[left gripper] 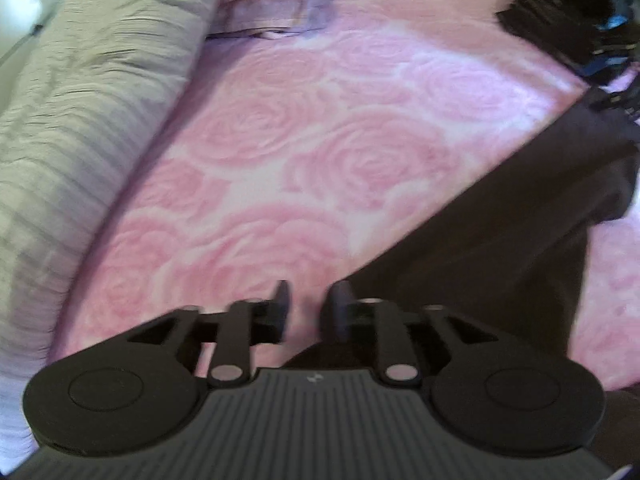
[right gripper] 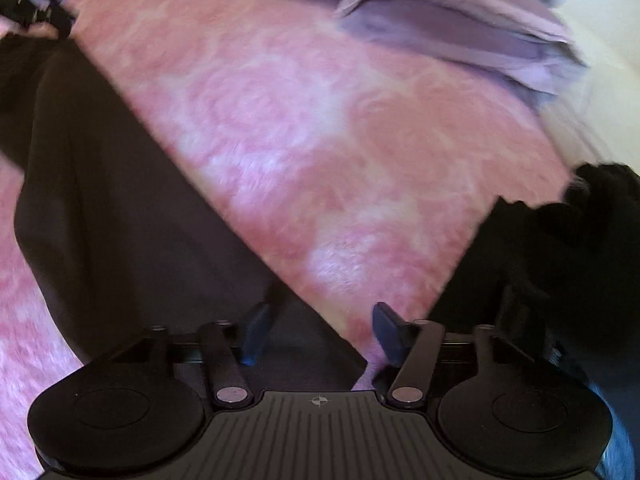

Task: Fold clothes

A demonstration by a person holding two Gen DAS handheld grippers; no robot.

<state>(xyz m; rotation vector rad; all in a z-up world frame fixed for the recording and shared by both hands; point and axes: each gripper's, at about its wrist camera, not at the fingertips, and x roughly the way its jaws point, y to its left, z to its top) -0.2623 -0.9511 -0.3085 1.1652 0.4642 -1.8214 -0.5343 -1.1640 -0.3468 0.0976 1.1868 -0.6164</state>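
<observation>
Both views blurred. In the left wrist view a grey bolster (left gripper: 92,92) is running along the far left edge of the pink rose blanket (left gripper: 304,128), with folded lilac cloth (left gripper: 272,4) lying at the far end. The left gripper (left gripper: 308,308) is hovering low over the blanket, jaws parted a little with a narrow gap, nothing between them; its right finger (left gripper: 340,312) is sitting at the edge of the dark brown garment (left gripper: 500,232), which is stretching diagonally from near centre to the right. A black pile (left gripper: 560,8) is lying far right.

In the right wrist view the same dark brown garment (right gripper: 104,208) is lying on the left, running toward the near centre. The right gripper (right gripper: 320,328) is hovering with jaws wide apart, gripping nothing; left finger (right gripper: 256,332) over the garment, right finger (right gripper: 388,332) over pink blanket (right gripper: 320,152). Black fabric (right gripper: 560,264) is lying near right, folded lilac cloth (right gripper: 460,28) far right.
</observation>
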